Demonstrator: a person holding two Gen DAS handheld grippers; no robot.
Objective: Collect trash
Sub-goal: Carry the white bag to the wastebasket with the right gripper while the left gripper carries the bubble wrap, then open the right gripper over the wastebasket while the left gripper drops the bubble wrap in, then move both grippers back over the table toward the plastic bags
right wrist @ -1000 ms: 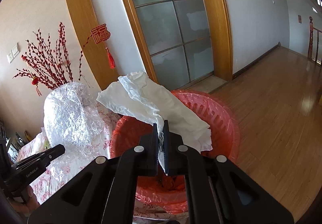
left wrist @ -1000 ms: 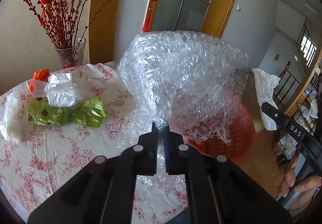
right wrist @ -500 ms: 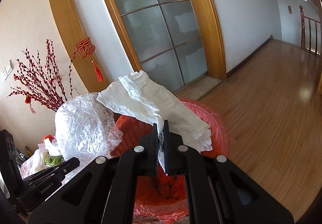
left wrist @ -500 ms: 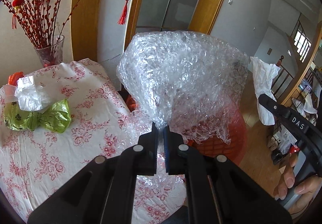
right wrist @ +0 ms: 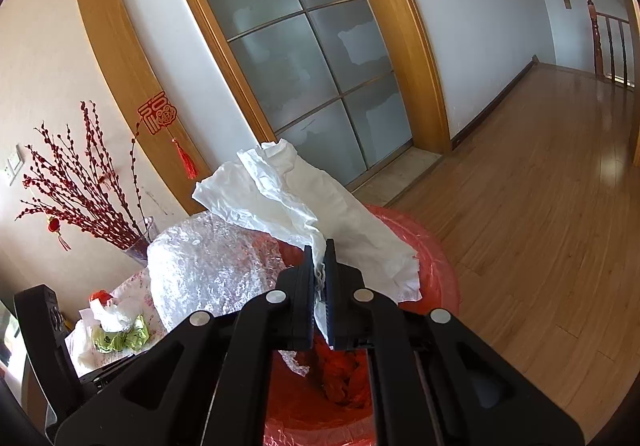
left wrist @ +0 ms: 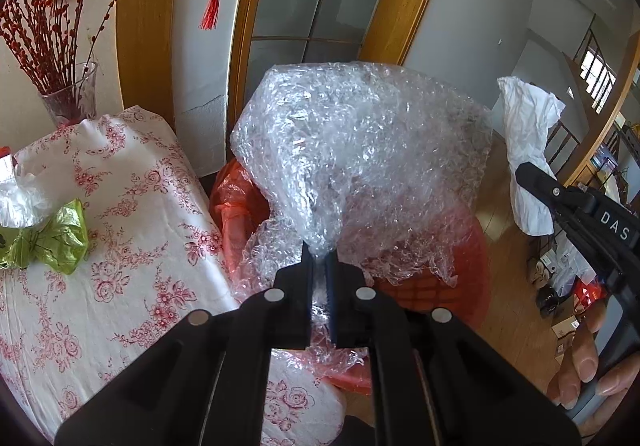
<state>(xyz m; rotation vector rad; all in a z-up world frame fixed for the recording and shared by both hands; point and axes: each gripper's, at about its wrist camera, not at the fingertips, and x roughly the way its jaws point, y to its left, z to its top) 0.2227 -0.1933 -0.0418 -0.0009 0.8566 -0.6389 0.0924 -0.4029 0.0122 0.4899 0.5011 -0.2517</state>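
Note:
My left gripper is shut on a large sheet of clear bubble wrap and holds it over a red bin lined with a red bag. My right gripper is shut on a crumpled white paper tissue above the same red bin. The bubble wrap also shows in the right wrist view, left of the tissue. The tissue also shows in the left wrist view, at the right, held by the right gripper.
A table with a rose-print cloth stands left of the bin. On it lie a green wrapper, a clear bag and a glass vase of red twigs. A glass sliding door and wooden floor lie behind.
Both grippers have swung right, away from the table and over the red bin, still gripping the bubble wrap and the tissue. The table trash has slid toward the left edge of view.

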